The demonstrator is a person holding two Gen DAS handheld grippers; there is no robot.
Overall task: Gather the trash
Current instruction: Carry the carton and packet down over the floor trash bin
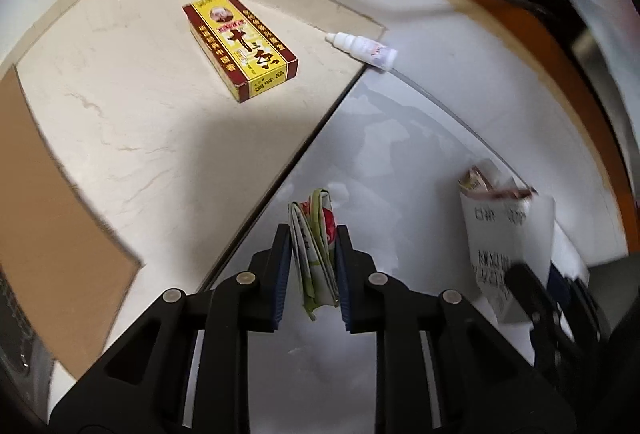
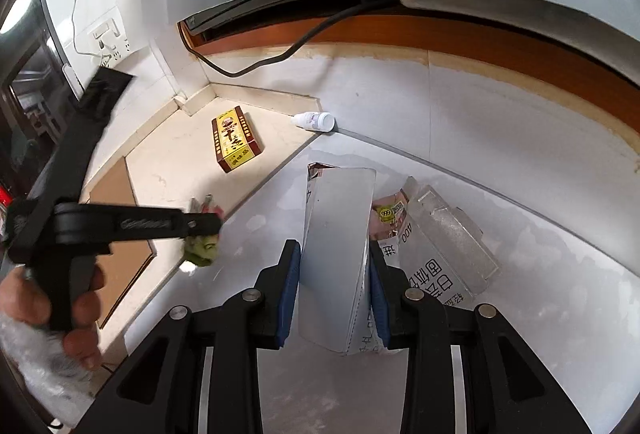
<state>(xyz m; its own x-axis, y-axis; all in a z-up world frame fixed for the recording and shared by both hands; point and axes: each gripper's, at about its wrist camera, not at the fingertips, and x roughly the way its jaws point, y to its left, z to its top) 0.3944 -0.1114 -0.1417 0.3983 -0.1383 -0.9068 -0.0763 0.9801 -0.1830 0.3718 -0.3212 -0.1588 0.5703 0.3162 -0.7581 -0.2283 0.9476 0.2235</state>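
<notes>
While the left gripper (image 1: 313, 266) pinches a folded wrapper (image 1: 316, 234), the right gripper (image 2: 334, 286) clamps a carton (image 2: 340, 254) — "400" legible.

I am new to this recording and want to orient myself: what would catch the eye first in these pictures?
The yellow and red box lies flat on the pale counter near the corner, with a small white dropper bottle on its side to its right. Nearer, the left gripper pinches a folded green wrapper, and the right gripper clamps a flattened white carton.
</notes>
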